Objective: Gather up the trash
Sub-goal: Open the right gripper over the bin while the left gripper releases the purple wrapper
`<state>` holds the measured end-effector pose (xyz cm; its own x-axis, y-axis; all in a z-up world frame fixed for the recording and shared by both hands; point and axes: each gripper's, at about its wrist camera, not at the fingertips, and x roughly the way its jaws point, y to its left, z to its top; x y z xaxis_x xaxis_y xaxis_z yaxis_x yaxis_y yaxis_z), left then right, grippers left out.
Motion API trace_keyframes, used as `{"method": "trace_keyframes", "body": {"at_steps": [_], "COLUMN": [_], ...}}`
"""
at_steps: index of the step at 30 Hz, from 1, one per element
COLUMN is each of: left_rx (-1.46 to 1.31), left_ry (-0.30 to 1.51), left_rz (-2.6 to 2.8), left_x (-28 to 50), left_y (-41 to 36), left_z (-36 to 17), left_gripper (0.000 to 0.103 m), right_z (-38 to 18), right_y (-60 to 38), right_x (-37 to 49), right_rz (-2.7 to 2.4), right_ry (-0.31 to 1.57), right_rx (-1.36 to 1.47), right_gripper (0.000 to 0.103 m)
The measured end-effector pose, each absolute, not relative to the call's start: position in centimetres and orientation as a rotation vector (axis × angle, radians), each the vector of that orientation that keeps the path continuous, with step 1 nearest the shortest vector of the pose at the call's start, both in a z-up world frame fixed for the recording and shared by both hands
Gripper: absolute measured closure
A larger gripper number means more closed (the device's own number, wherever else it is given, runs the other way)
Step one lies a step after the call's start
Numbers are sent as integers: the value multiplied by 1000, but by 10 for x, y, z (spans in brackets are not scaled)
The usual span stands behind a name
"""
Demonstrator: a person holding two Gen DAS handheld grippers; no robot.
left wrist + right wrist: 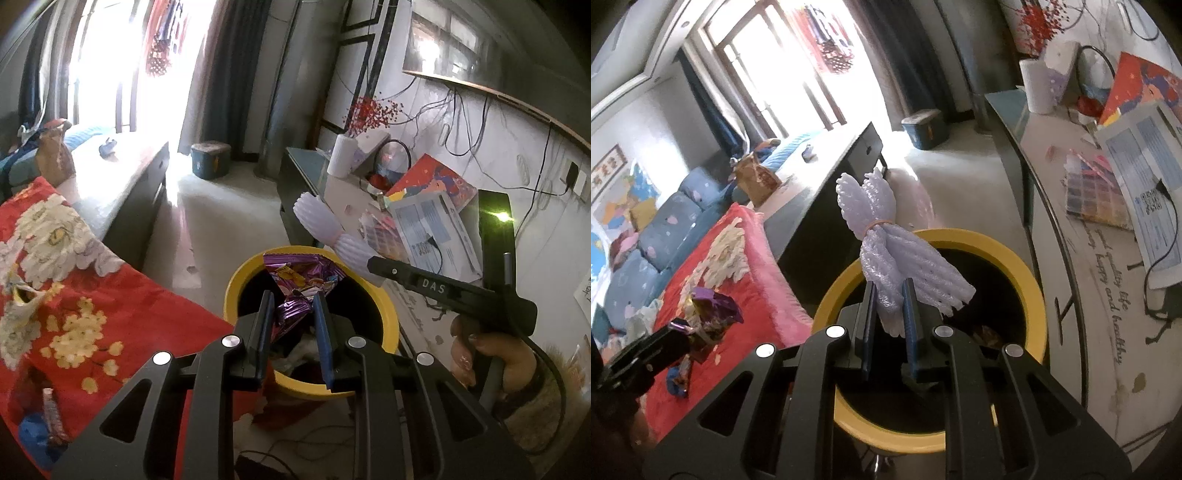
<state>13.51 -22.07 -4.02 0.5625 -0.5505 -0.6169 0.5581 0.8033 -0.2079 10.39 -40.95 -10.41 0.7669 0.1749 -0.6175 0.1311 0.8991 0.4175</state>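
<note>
Left hand-held gripper [293, 297] clenched on purple snack wrapper [301, 286] | right hand-held gripper [890, 291] clenched on white foam netting [886, 254] | yellow-rimmed bin [1015, 266] directly below both, netting's long axis upright.

The bin [1030, 295] stands between the blanket [738, 266] at left and the table [1108, 295] at right.

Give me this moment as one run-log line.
left claw: shut on purple wrapper | right claw: shut on white foam netting | both over yellow bin | nothing dropped yet
</note>
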Motion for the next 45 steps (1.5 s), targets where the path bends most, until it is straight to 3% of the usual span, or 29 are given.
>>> {"method": "trace_keyframes", "body": {"at_steps": [24,28,29,30,32,33,37,45], "left_rx": [84,79,74,73,66,50,15,-2], "left_ry": [833,844,852,858,857,851,820,706], "left_rz": [-723,-724,-732,-730,-705,-699,-636,-487], "left_x": [155,158,159,160,161,161,162,155], "left_y": [-278,-279,-280,-281,-279,-274,-249,-195], "left_z": [-104,-109,-111,-112,-113,-111,-101,-68], "left_gripper": [82,81,79,74,32,27,13,12], "right_z": [-142,-145,-145,-146,-145,-144,-135,-106], "right_y": [-442,-444,-445,-445,-447,-447,-447,-401], "right_x": [108,109,109,109,107,107,102,104], "right_rz": [-47,-46,-53,-60,-88,-96,-118,-11], "right_ry": [781,790,795,797,790,788,747,678], "right_rx": [577,586,588,593,592,583,566,466], "right_gripper": [91,86,82,72,64,60,50,47]}}
